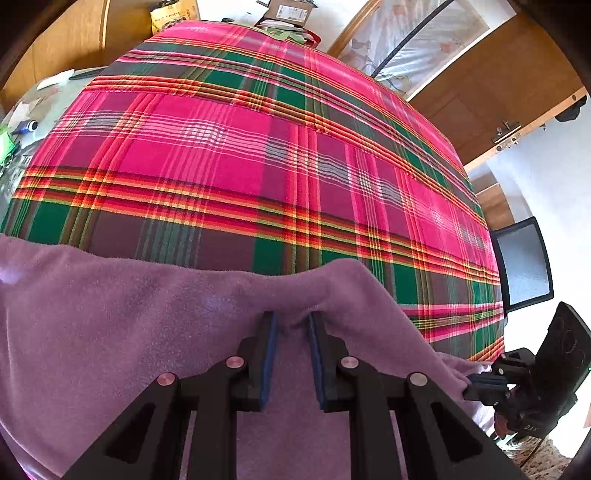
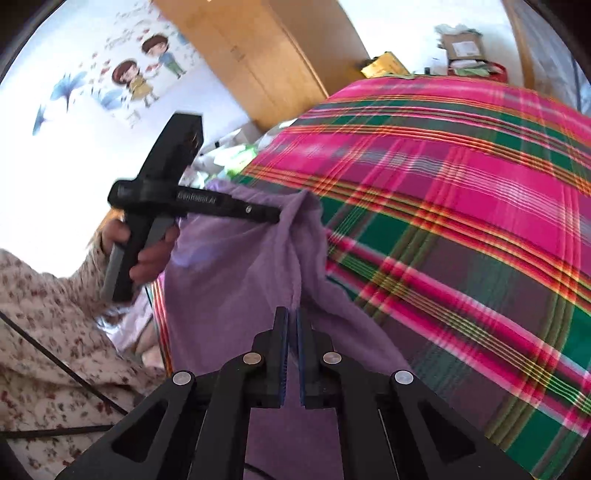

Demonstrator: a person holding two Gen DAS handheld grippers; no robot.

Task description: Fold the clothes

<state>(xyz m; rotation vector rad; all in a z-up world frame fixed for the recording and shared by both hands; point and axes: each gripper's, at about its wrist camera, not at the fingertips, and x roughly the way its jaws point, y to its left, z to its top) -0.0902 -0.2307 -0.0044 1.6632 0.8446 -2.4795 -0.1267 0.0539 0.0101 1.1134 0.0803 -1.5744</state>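
Observation:
A purple fleece cloth (image 1: 110, 332) lies at the near edge of a bed covered by a pink, green and red plaid spread (image 1: 221, 166). My left gripper (image 1: 293, 319) pinches a raised fold of the cloth between its blue pads. The right wrist view shows the same left gripper (image 2: 275, 218) lifting a corner of the cloth (image 2: 236, 266). My right gripper (image 2: 291, 314) is shut on the cloth's near edge, its pads almost touching. In the left wrist view the right gripper (image 1: 471, 384) clamps the cloth's right corner. The cloth hangs stretched between both grips.
A person's hand (image 2: 147, 254) and flowered sleeve (image 2: 44, 332) hold the left tool. A black mesh chair (image 1: 524, 258) stands right of the bed and a wooden door (image 1: 498, 92) is behind it. Clutter (image 1: 26, 125) lies left of the bed, with boxes (image 1: 288, 13) at its far end.

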